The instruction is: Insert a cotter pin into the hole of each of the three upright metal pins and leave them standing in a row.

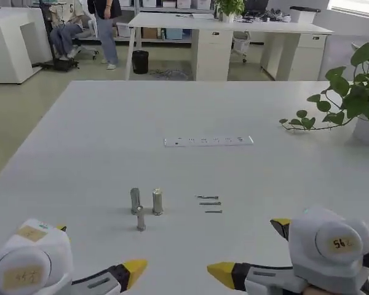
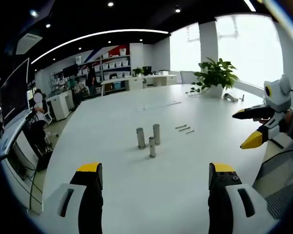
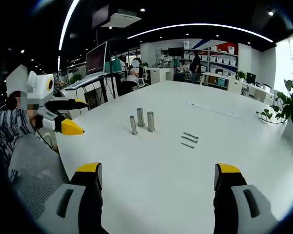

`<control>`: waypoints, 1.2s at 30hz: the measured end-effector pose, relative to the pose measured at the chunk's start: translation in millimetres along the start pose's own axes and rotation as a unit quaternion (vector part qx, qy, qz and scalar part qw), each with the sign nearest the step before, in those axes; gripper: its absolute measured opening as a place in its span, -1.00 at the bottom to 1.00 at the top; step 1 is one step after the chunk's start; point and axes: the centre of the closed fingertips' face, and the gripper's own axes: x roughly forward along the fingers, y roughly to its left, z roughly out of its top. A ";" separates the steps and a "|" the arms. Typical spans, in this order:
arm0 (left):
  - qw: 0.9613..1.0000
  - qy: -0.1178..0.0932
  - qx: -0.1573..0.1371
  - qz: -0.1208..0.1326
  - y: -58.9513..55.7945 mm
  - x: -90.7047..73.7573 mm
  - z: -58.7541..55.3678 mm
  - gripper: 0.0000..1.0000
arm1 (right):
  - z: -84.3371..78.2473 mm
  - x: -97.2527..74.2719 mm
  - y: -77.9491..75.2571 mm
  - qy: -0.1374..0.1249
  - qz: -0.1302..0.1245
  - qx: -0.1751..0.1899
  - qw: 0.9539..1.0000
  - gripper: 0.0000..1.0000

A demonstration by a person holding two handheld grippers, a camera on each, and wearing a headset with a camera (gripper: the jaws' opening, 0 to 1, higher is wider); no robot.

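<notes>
At table centre, three pins (image 1: 157, 201) stand in a loose triangle, not a row. Three cotter pins (image 1: 210, 203) lie flat at their 3 o'clock, none fitted. So we're at the start, I'd say: left claw (image 2: 156, 171) and right claw (image 3: 156, 171) hover spread wide, empty, at 6 o'clock. Next up: a fine pinch on one cotter pin. Plain white table (image 1: 172, 110), power strip (image 1: 209, 141) at 12, plant (image 1: 350, 92) at 2, desks (image 1: 234, 27) beyond.

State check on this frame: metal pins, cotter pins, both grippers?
Metal pins: all three upright, in a triangle, none carrying a cotter pin.
Cotter pins: three lying flat, loose, right of the metal pins.
Left gripper: open, empty.
Right gripper: open, empty.
</notes>
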 end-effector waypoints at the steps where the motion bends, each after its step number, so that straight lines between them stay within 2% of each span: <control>1: 1.000 0.000 0.000 -0.001 -0.2 0.2 0.0 0.76 | -0.6 0.1 0.5 0.002 0.001 -0.001 1.000 0.84; 17: 1.000 -0.005 0.002 -0.001 1.4 0.5 2.4 0.75 | 0.3 -1.2 1.3 -0.007 0.000 0.004 1.000 0.83; 29: 1.000 -0.009 0.004 -0.005 -1.5 2.0 4.0 0.74 | 3.9 -2.2 -2.3 -0.018 -0.003 0.013 1.000 0.82; 36: 1.000 -0.009 0.003 -0.004 -0.8 2.9 3.8 0.73 | -0.5 0.0 -2.3 -0.012 0.000 0.016 1.000 0.80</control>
